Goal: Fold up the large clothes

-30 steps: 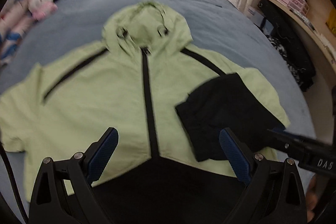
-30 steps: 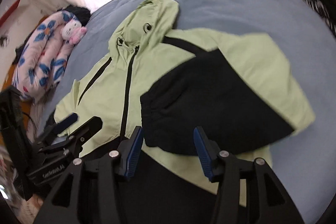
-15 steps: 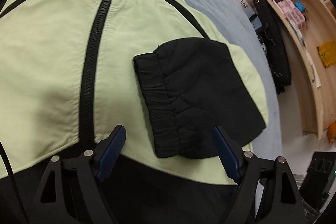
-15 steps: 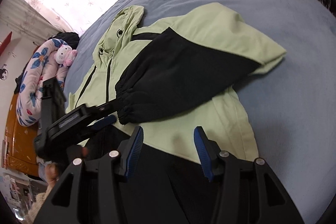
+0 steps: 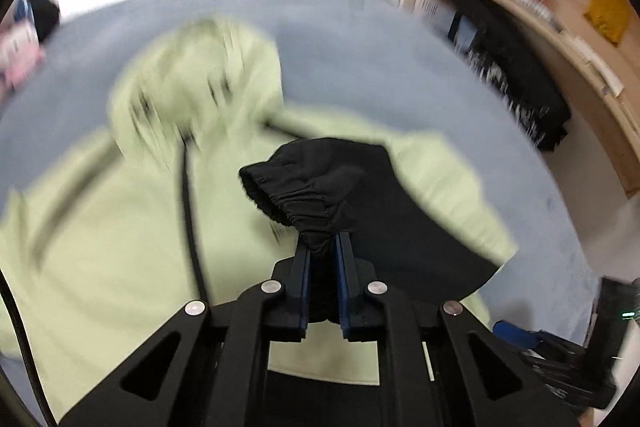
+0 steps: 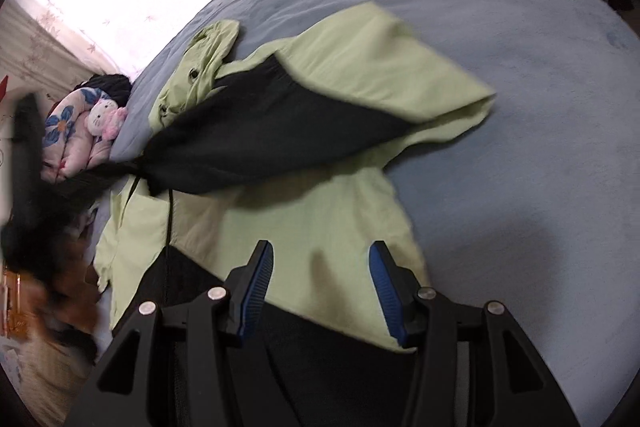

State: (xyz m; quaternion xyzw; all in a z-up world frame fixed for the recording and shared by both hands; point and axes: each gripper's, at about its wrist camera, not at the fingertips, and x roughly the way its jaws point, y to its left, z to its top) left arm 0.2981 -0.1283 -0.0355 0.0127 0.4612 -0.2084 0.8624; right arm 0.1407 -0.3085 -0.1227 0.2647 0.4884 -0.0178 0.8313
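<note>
A light green jacket [image 6: 320, 227] with a black zip and black lower panel lies spread front-up on a grey-blue bed [image 6: 520, 67], its hood [image 5: 192, 83] toward the curtained window. The left tool [image 5: 322, 247] is clamped on the gathered elastic cuff of the black sleeve [image 5: 304, 187], the fabric bunched between the two blue pads, and the sleeve is lifted clear of the jacket front, stretched across the chest from the jacket's shoulder fold. In the right wrist view that sleeve [image 6: 272, 131] runs taut toward the left tool, which is only a dark blur at the frame's edge, so its outline there is hard to make out. The right tool [image 6: 320, 283] hangs with its pads well apart above the green front near the black hem panel, gripping nothing. A plush toy [image 6: 106, 117] rests on a flowered pillow [image 6: 64, 131] at the bed's far side, and a wooden shelf [image 5: 560, 27] with boxes stands beside the bed
</note>
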